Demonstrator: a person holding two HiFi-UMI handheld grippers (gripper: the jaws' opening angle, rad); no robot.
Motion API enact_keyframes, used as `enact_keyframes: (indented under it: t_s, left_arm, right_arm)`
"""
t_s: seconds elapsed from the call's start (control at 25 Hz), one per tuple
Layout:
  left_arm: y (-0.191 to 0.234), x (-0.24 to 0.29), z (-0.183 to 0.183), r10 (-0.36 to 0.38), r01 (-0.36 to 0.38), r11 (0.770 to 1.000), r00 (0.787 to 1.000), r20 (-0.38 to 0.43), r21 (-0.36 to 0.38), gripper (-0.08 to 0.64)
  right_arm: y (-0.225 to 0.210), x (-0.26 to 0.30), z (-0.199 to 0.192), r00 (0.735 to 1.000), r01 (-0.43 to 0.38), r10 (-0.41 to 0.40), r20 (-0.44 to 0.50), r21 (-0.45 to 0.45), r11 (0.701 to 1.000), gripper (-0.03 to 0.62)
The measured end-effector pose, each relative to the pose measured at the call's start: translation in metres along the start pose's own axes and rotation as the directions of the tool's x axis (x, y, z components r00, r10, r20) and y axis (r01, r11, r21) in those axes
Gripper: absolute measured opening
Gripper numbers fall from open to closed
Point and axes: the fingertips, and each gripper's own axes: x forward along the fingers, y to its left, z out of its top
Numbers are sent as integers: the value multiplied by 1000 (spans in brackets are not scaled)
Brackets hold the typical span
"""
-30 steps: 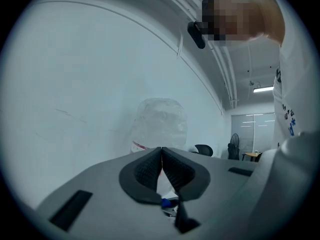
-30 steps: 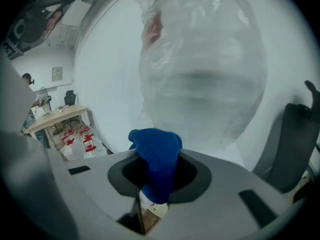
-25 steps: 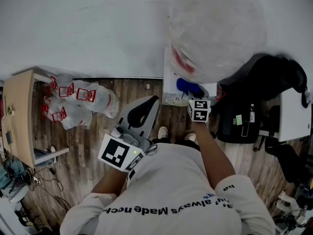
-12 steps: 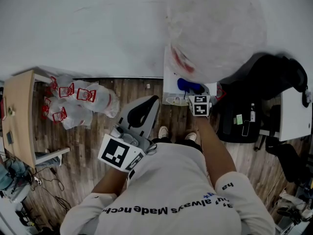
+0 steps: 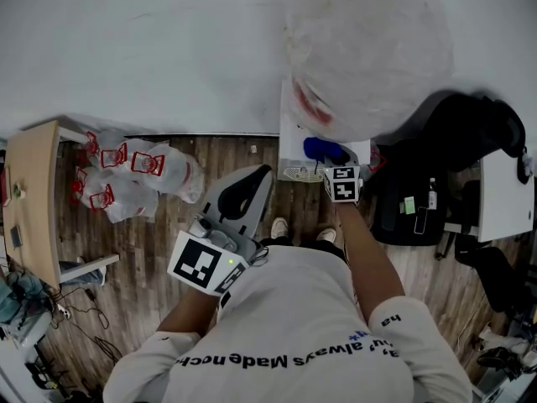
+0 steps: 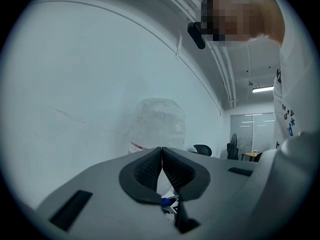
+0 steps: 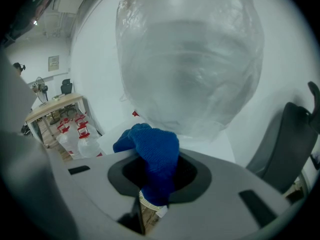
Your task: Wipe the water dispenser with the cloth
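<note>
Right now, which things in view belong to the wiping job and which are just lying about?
Job: cloth, gripped in the right tool; dispenser; its bottle.
Lying about: jugs; desk; chair; left tool, shut on nothing.

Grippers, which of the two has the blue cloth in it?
The right gripper: its jaws are shut on the blue cloth, close to the big water bottle. The left gripper has its jaws shut on nothing.
</note>
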Motion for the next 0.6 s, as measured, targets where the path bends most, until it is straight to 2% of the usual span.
enact_keyframes:
  t_s: [0.2,0.48,0.6]
  left_arm:
    - [-2,-1,0,1,-1,1000,1000,0,0,20]
    - [1,-3,-1,1,-1,1000,1000,-2,2,20]
    - [-1,-2,0,1,-1,1000,1000,2,4,20]
  right_arm:
    - [3,-9,-7,1000,-8,8,3,-4,1000,95]
    - [6,-16,-18,1000,-4,4,0,31,1000,95]
    - [4,-17,-18,1000,-28,28,-2,52,998,95]
